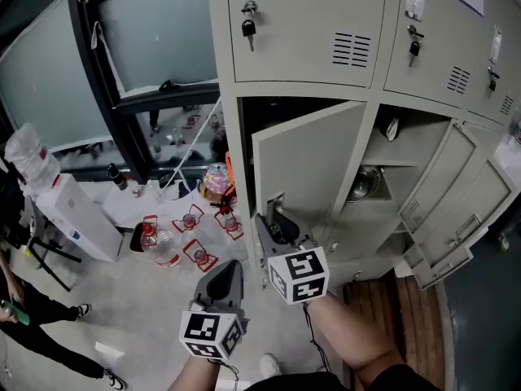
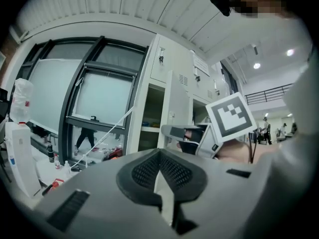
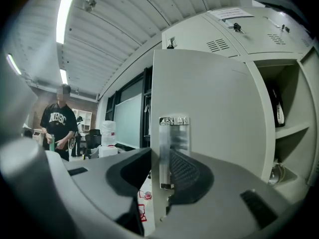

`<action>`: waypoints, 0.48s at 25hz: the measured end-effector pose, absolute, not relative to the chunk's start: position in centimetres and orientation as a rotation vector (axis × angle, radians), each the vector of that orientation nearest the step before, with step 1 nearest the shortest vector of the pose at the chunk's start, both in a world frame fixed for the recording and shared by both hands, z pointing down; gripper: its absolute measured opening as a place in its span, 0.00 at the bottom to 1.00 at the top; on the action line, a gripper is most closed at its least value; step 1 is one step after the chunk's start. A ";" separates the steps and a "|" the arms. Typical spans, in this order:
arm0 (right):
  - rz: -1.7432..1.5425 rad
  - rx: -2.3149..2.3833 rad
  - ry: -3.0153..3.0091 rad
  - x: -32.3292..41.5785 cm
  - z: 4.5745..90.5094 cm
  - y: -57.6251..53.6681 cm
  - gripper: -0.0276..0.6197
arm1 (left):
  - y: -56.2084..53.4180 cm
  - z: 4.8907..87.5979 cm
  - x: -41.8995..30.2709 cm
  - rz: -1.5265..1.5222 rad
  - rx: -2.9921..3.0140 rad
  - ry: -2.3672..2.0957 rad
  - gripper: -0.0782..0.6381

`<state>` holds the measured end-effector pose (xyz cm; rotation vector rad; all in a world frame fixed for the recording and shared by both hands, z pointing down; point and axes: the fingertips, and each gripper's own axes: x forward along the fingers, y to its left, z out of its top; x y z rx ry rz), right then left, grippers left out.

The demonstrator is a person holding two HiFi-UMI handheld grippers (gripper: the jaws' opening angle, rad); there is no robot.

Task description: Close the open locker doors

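Observation:
A beige locker door in the middle row stands ajar, swung out toward me. My right gripper is at its free edge, the jaws either side of it. In the right gripper view the door fills the centre, and my right gripper is shut on its edge beside the metal latch plate. My left gripper hangs lower and to the left, shut and empty. It points toward the lockers in the left gripper view. More doors hang open at the lower right.
Water bottles and red holders lie on the floor left of the lockers, by a white box and a dark window frame. A person stands farther off to the left. The upper locker doors are closed, with keys in them.

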<state>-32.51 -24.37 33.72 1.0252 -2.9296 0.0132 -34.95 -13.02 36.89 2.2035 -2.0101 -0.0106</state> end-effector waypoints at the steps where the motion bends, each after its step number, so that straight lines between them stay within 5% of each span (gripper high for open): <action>1: 0.014 1.039 -2.924 -32.9 33.7 -24.9 0.21 | -13.1 36.8 -35.3 -0.011 2.213 -2.005 0.11; 12: 0.039 1.177 -2.855 -36.4 33.9 -29.3 0.22 | -14.0 36.4 -37.9 -0.031 2.274 -1.967 0.11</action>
